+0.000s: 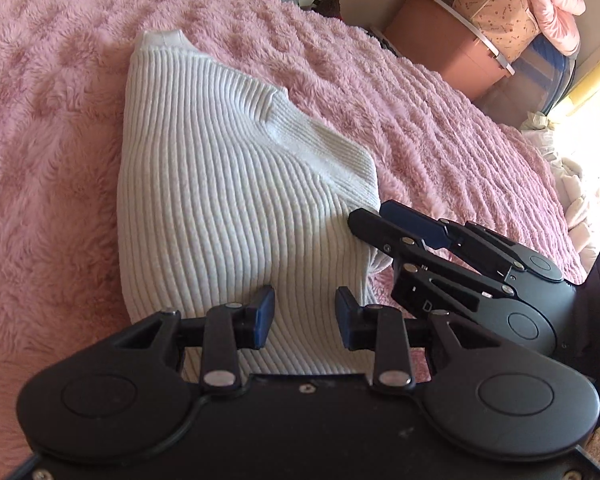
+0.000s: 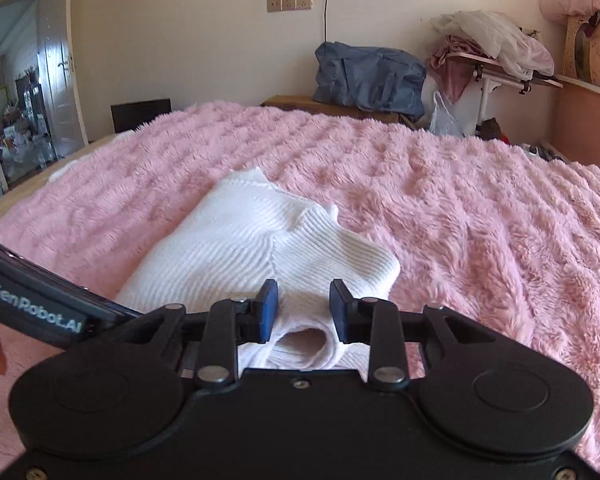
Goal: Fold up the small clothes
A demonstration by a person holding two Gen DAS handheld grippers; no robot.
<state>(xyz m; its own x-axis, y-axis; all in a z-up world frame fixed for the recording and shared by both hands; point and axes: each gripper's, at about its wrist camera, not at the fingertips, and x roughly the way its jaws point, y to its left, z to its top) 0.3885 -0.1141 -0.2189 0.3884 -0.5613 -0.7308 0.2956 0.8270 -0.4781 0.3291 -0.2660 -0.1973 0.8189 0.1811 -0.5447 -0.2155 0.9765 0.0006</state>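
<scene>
A white ribbed knit sweater (image 1: 220,184) lies partly folded on the pink fluffy blanket (image 1: 44,152). My left gripper (image 1: 305,316) is open, its blue pads just above the sweater's near edge. My right gripper (image 1: 374,220) shows in the left wrist view at the sweater's right edge, next to a folded sleeve, jaws apart. In the right wrist view the sweater (image 2: 252,240) lies ahead and my right gripper (image 2: 304,308) is open over a sleeve cuff opening (image 2: 302,340). Neither gripper holds cloth.
The blanket (image 2: 460,220) covers the whole bed. Beyond it stand a blue bag (image 2: 368,76) on a box, a rack with clothes (image 2: 492,48), a pink cabinet (image 1: 440,36) and storage bags (image 1: 492,4). A doorway (image 2: 16,100) is at left.
</scene>
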